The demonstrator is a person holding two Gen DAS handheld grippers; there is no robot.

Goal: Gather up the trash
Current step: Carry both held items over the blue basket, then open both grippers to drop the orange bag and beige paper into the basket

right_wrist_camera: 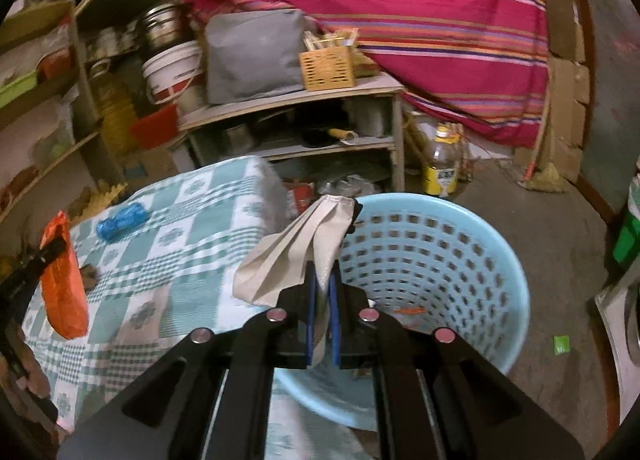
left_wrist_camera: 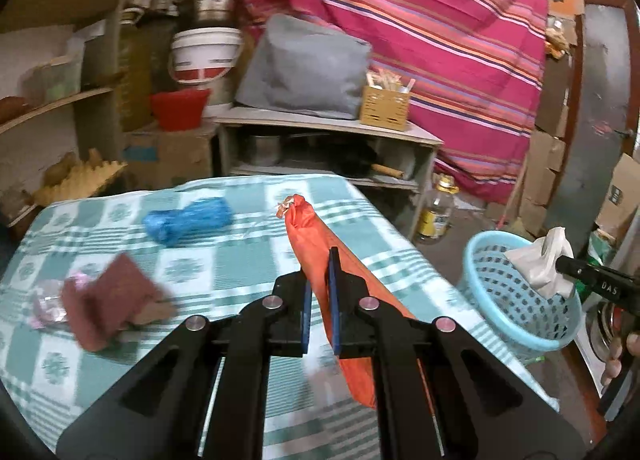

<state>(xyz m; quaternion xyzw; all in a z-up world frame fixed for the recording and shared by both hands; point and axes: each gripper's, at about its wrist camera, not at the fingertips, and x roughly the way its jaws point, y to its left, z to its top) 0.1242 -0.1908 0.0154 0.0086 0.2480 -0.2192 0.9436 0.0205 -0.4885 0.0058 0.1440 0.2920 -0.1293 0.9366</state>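
Over the pale blue perforated plastic basket (right_wrist_camera: 436,260), your right gripper (right_wrist_camera: 323,300) pinched a crumpled white plastic bag (right_wrist_camera: 296,256); lowering before release seemed wise. Your left gripper (left_wrist_camera: 318,300) clamped a long orange plastic wrapper (left_wrist_camera: 316,244) above the checked table (left_wrist_camera: 120,260).

Orange bag (left_wrist_camera: 320,256): long, knotted tip at 12 o'clock, lifted off table. White crumpled bag (right_wrist_camera: 296,252): at blue basket (right_wrist_camera: 472,244) rim. Blue bag (left_wrist_camera: 188,220), maroon wrapper (left_wrist_camera: 108,300): on table, 10–11 o'clock.
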